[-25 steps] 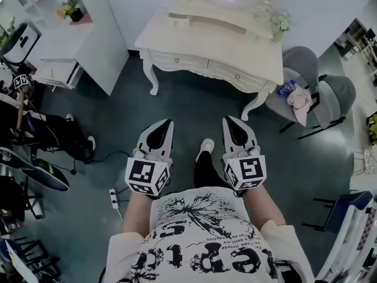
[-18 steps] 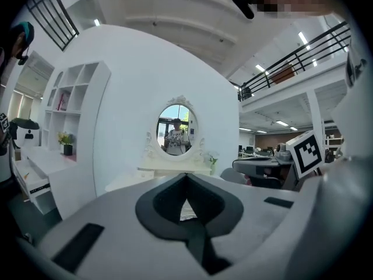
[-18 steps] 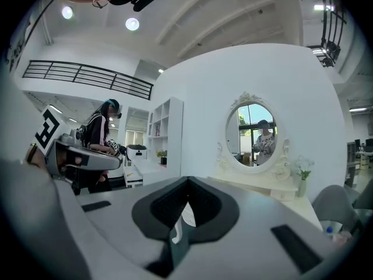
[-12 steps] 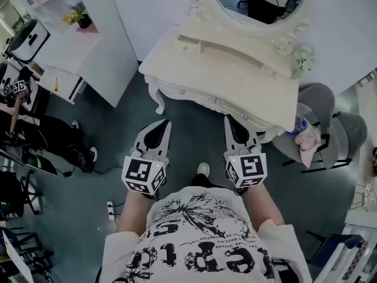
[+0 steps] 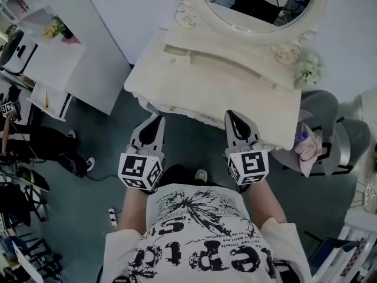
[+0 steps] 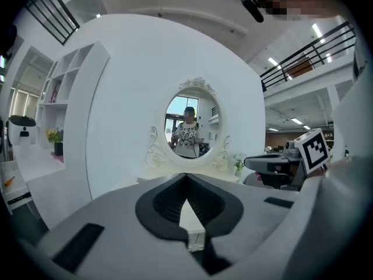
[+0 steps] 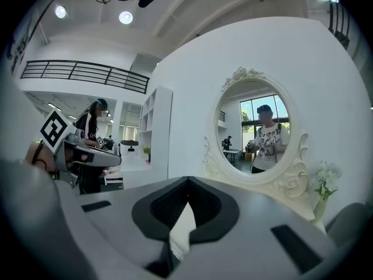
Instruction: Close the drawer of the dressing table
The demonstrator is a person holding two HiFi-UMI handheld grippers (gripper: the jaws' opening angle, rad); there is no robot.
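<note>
The cream dressing table with its oval mirror fills the top of the head view. Its drawer front shows only as a thin strip with a knob under the tabletop's front edge; whether a drawer stands out I cannot tell. My left gripper points at that front edge, shut with nothing held. My right gripper is level with it to the right, tip over the table's edge, shut and empty too. In the left gripper view the left gripper faces the mirror. The right gripper also faces the mirror.
A vase of white flowers stands at the tabletop's right back corner. A grey chair with a pink cloth and a bottle is right of the table. A white shelf unit stands to the left. A power strip lies on the floor.
I have walked up to the dressing table, which has grown in the head view. Both grippers now reach its front edge, side by side, with jaws still shut.
</note>
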